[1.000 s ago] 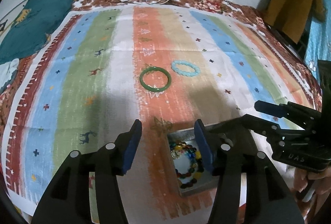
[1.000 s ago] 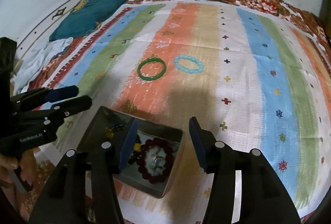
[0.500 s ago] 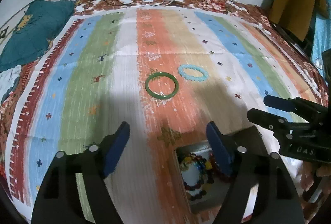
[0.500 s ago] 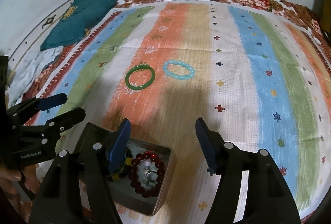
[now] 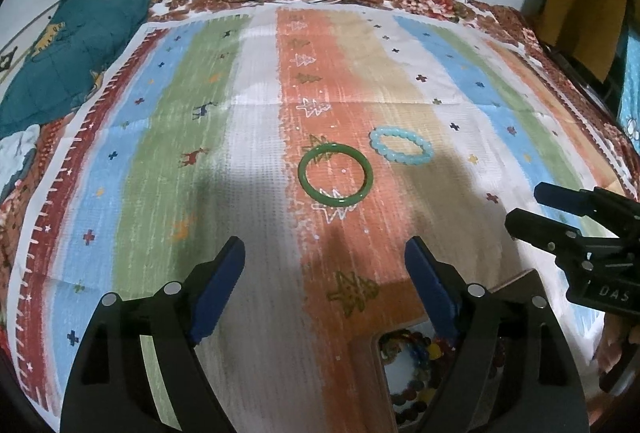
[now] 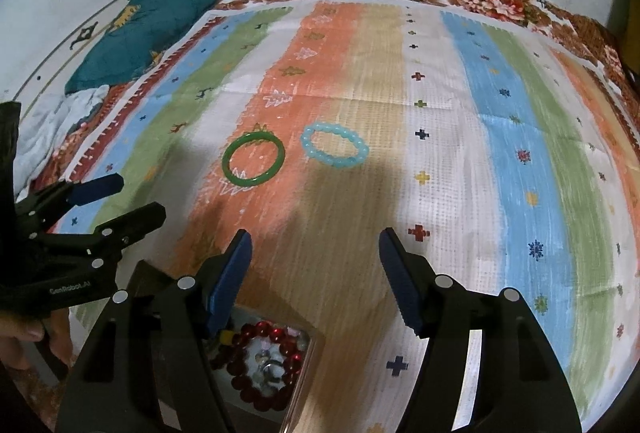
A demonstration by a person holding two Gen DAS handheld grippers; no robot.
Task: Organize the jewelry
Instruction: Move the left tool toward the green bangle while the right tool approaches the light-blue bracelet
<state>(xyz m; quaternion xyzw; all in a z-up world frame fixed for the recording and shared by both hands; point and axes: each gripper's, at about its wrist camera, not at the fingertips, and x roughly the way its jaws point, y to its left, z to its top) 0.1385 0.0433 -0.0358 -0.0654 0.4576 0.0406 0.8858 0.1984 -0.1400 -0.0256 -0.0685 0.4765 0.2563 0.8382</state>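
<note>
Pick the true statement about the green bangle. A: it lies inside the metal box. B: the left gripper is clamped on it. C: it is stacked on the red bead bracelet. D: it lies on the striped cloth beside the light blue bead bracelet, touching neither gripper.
D: the green bangle lies flat on the striped cloth, apart from the light blue bead bracelet, with both grippers short of it.

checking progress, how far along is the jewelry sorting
Done: several beaded bracelets, including a dark red one, lie in the box. In hand: nothing; left gripper and right gripper are open. Left: green bangle and light blue bead bracelet on the cloth.
</note>
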